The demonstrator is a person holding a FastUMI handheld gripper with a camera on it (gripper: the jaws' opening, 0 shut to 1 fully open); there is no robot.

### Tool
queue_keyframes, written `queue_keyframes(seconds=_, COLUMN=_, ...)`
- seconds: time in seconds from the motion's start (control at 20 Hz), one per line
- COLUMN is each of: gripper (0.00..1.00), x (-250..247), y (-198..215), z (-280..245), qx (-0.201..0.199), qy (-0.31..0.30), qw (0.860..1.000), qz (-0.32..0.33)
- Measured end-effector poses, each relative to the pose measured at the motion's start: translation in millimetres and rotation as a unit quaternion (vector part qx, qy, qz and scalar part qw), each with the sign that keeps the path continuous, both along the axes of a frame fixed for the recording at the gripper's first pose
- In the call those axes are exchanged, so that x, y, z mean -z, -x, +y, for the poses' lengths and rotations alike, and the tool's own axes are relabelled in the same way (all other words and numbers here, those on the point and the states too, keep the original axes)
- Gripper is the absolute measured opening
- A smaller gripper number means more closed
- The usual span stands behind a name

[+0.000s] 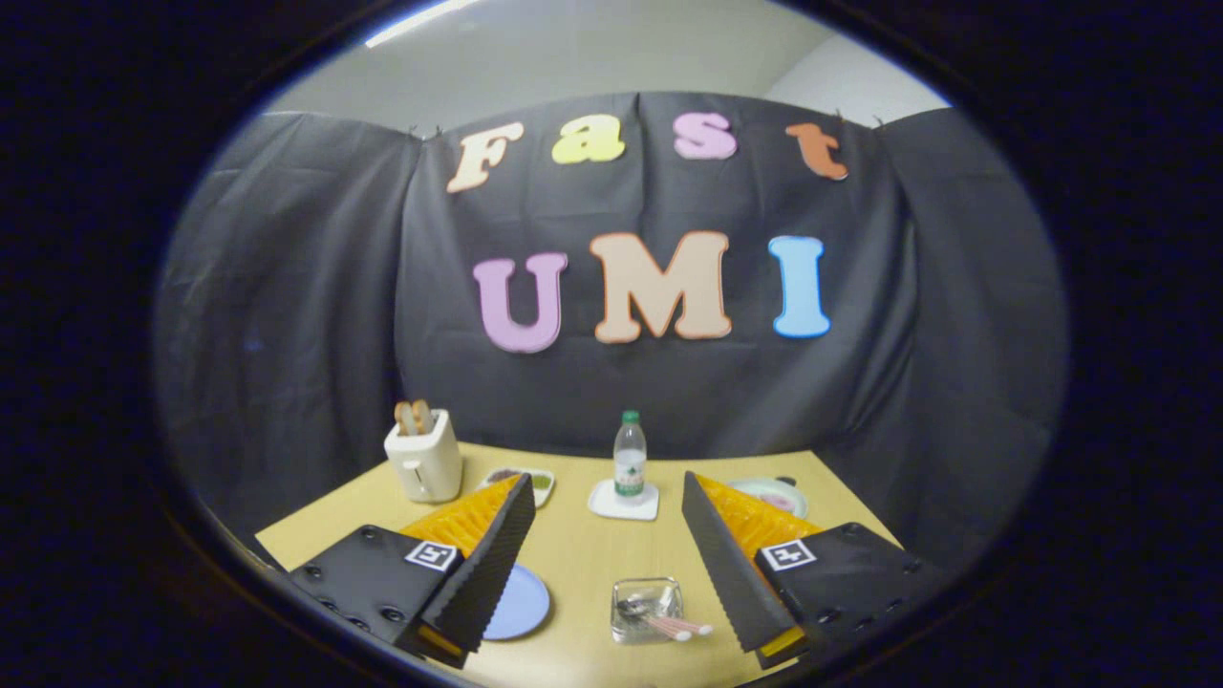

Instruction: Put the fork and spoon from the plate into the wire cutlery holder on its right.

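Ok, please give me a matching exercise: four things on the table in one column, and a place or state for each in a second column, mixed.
Things
1. white toaster
2. clear plastic bottle with green cap
3. round blue plate
4. small square cutlery holder

Places or states
A. pink handles stick out of it
B. stands on a white square coaster
C. holds bread slices
D. partly hidden behind the left finger

Pairs: 1-C, 2-B, 3-D, 4-A.

The claw is open and holds nothing; the holder lies between its fingers.
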State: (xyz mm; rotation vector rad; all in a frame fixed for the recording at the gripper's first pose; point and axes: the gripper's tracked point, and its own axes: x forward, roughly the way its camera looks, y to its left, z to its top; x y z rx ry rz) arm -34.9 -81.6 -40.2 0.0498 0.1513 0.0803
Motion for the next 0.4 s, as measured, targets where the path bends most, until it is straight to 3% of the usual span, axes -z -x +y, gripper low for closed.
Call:
queue_keyframes(seconds=0.2, gripper=0.99, x=-0.4, y=19.3, z=-0.9, qx=0.037, qy=0.021, qw=0.999, qz=-0.033)
queue_keyframes(seconds=0.4, gripper=0.99, x=-7.5, y=17.4, z=-5.9, qx=0.075, qy=0.002, qw=0.996, qz=-0.051)
